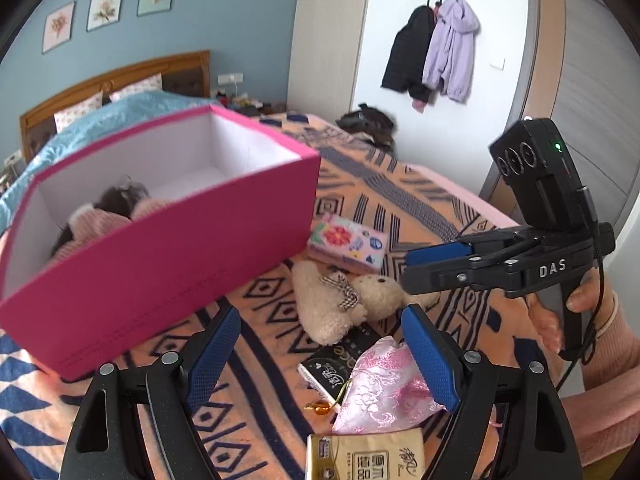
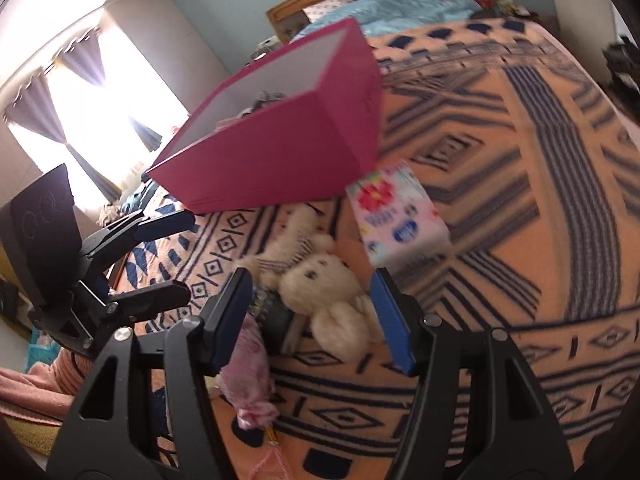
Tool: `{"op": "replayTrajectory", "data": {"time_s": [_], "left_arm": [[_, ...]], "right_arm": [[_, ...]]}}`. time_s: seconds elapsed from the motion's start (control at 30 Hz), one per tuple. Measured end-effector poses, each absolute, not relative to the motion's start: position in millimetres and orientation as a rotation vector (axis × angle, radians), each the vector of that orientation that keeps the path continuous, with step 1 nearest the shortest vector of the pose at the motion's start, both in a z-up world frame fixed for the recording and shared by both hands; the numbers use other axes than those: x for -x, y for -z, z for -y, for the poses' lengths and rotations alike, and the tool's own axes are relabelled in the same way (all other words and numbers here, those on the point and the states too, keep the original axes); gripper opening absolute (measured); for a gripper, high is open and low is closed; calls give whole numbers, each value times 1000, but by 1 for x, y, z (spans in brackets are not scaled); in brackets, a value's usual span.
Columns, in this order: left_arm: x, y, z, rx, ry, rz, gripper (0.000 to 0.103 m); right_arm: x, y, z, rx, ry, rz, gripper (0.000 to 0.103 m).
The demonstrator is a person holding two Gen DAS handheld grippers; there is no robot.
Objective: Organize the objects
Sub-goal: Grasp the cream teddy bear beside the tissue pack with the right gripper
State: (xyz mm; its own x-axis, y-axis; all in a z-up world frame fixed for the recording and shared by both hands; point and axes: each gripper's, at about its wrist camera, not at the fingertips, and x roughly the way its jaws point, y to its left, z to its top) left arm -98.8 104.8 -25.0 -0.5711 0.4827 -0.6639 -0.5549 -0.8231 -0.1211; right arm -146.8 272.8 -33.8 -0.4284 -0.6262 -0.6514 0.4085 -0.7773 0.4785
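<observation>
Pink box (image 1: 168,264) stands beside cream teddy bear (image 1: 340,300) on blanket (image 1: 420,208).

Looks like somebody's bedroom at home: a bed (image 1: 400,200) with a wooden headboard (image 1: 116,80), pillows (image 1: 136,86) and a patterned blanket (image 2: 500,160), jackets (image 1: 436,48) hanging on wall hooks, framed flower prints (image 1: 106,7), curtained window (image 2: 92,92).

The left wrist view is taken from just above the bed (image 1: 400,200), angled down and towards the headboard (image 1: 120,76). The right wrist view is taken from further right, tilted, facing the window (image 2: 80,92). Both are set close. The pink box (image 1: 160,256) (image 2: 280,152), the cream plush toy (image 1: 340,300) (image 2: 320,292) and the floral tissue pack (image 1: 348,242) (image 2: 396,216) are shared, and each hand-held gripper is seen by the other's camera.
</observation>
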Motion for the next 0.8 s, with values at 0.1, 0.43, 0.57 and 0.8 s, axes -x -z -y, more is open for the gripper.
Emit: {"op": "replayTrajectory", "data": {"time_s": [0.1,0.43,0.57,0.8], "left_arm": [[107,33,-111,999,-2326,-133,80],[122,50,-129,1117,-2242,-147,54],[123,52,-130,1125,-2231,-140,51],[126,59,-125,1159,-2223,-123,43]], "right_arm": [[145,44,-282,-1184,2210,372,63],[147,61,-279,-1188,2144,472,64],[152,63,-279,-1172,2138,534,64],[155,66,-265,-1155,2170,460,59]]}}
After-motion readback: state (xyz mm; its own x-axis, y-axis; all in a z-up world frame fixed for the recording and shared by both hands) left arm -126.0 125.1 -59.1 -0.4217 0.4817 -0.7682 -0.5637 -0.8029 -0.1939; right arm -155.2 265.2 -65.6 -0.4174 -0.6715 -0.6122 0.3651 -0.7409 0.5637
